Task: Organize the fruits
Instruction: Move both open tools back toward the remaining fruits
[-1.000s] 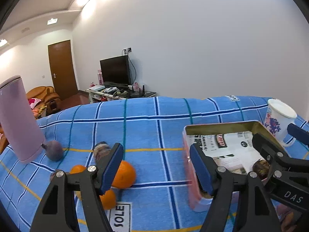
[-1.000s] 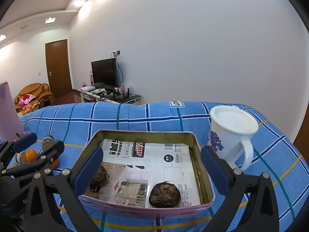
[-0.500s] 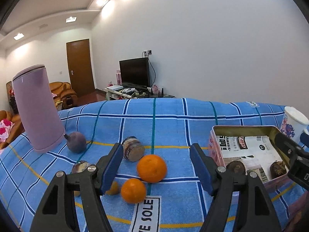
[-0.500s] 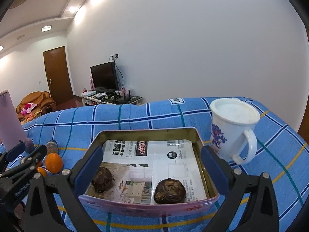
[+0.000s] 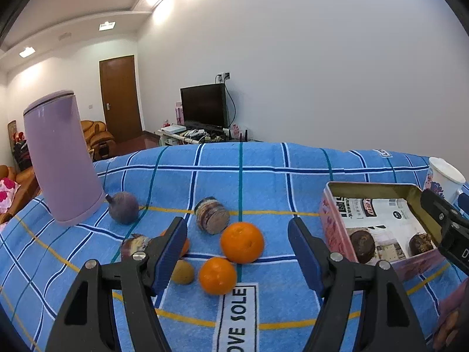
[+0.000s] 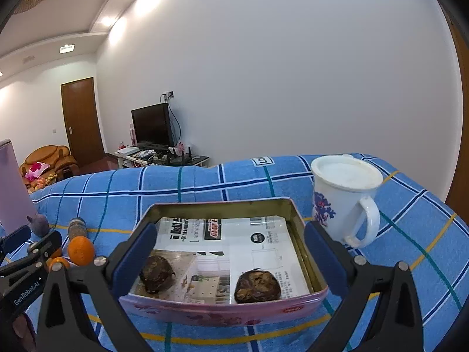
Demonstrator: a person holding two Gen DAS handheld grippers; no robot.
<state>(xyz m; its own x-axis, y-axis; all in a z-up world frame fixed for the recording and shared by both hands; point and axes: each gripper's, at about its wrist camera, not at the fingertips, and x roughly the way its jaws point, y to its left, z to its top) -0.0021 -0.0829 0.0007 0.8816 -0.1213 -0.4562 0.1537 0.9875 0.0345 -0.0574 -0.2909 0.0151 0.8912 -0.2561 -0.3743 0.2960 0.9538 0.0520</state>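
Note:
My left gripper (image 5: 237, 249) is open and empty, above a cluster of fruit on the blue checked cloth: a large orange (image 5: 242, 242), a smaller orange (image 5: 217, 275), a small yellow-brown fruit (image 5: 182, 271), a brown striped fruit (image 5: 211, 215) and a purple fig-like fruit (image 5: 123, 207). My right gripper (image 6: 227, 258) is open and empty over a pink tin tray (image 6: 222, 312) lined with newspaper. Two dark brown fruits (image 6: 156, 274) (image 6: 257, 286) lie in the tray. The tray also shows in the left wrist view (image 5: 331, 220).
A tall lilac cup (image 5: 60, 161) stands at the left by the purple fruit. A white mug with blue flowers (image 6: 344, 195) stands right of the tray. The left gripper (image 6: 26, 267) shows at the left edge of the right wrist view.
My left gripper has swung left, away from the tray, so the fruit cluster now sits between its fingers. The right gripper has stayed over the tray.

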